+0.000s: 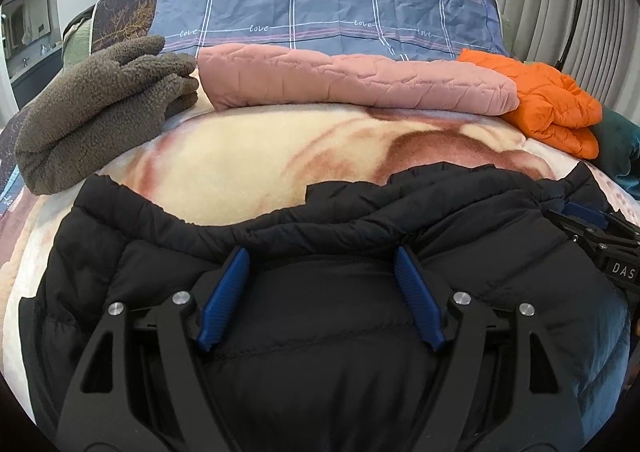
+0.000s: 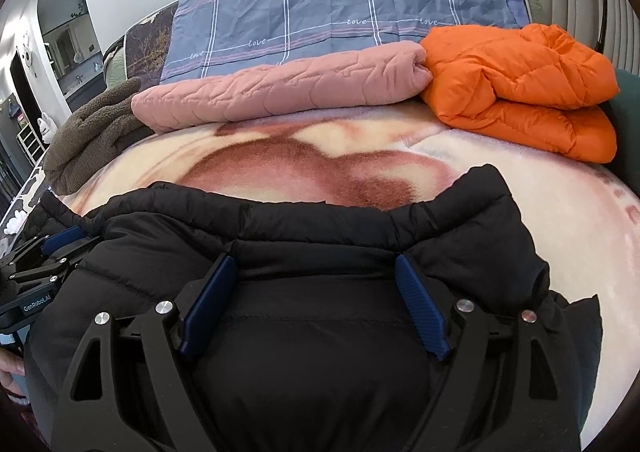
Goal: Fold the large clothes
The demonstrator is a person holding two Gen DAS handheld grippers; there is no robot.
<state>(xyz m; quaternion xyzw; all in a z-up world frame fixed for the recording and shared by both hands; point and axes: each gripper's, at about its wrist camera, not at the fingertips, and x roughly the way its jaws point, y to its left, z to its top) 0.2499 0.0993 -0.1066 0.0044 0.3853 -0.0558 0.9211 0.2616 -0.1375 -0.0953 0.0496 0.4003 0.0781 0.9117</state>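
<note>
lying beneath both open tongs (image 1: 322,258): black jacket (image 1: 320,352)

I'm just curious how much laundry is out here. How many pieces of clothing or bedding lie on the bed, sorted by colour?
Black: 1, the black puffer jacket nearest the grippers
Orange: 1, the folded orange jacket
Pink: 1, the folded pink quilted piece
Brown: 1, the brown fleece
Blue-grey: 1, the checked sheet at the back
Total: 5, not counting the blanket underneath.
</note>
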